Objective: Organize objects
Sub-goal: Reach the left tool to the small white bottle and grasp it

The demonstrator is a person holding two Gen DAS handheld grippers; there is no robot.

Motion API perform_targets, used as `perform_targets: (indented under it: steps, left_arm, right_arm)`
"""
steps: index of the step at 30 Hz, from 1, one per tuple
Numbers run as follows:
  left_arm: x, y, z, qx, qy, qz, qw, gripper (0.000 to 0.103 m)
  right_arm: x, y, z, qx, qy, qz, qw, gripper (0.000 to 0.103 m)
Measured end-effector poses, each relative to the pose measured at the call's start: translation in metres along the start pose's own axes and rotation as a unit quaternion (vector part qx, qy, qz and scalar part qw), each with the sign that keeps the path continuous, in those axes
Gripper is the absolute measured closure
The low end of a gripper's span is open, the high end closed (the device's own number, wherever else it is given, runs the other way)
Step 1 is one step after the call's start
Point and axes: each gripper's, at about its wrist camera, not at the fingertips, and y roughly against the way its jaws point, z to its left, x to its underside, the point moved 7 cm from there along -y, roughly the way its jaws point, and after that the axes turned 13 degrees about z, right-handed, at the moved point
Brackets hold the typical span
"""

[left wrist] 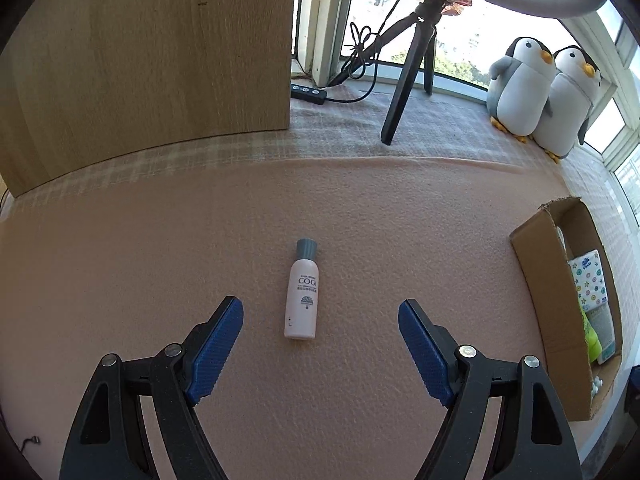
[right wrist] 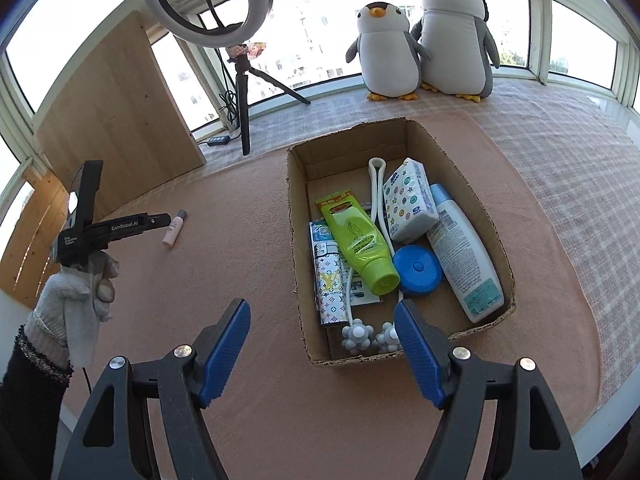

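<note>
A small pink bottle (left wrist: 302,294) with a grey cap lies flat on the pink mat, cap pointing away. My left gripper (left wrist: 320,312) hangs open just short of it, one blue pad on each side, touching nothing. In the right wrist view the same bottle (right wrist: 174,229) lies left of a cardboard box (right wrist: 298,248), with the left gripper (right wrist: 160,221) held by a gloved hand (right wrist: 80,300) beside it. My right gripper (right wrist: 322,312) stands open over the box's near left corner, empty. The box holds a green tube (right wrist: 360,240), a white bottle (right wrist: 460,256), a tissue pack (right wrist: 408,200) and several other items.
A wooden board (left wrist: 140,60) stands at the back left. A ring light on a tripod (right wrist: 240,92) stands behind the mat with its cable and switch. Two plush penguins (right wrist: 424,36) sit on the checked cloth by the window. The box (left wrist: 540,300) lies far right in the left wrist view.
</note>
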Motion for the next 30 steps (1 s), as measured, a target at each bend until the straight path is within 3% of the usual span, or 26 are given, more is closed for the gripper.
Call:
perform_targets:
  steps: [14,19,30]
  left_arm:
    - [-0.007,-0.04,0.006,-0.023,0.0,0.05,0.9985,0.059]
    - [-0.006,-0.045,0.005,-0.028,0.001,0.052,0.9982,0.08]
    - [-0.001,-0.023,-0.018,-0.008,-0.012,0.029,0.9995,0.081]
  right_arm:
    - [0.018,0.007,-0.01,0.009,-0.016,-0.002,1.0,0.032]
    - [0.019,0.009,-0.016,0.017,-0.021,-0.007,1.0,0.032]
    - [0.022,0.005,-0.024,0.036,-0.02,-0.003,0.999,0.032]
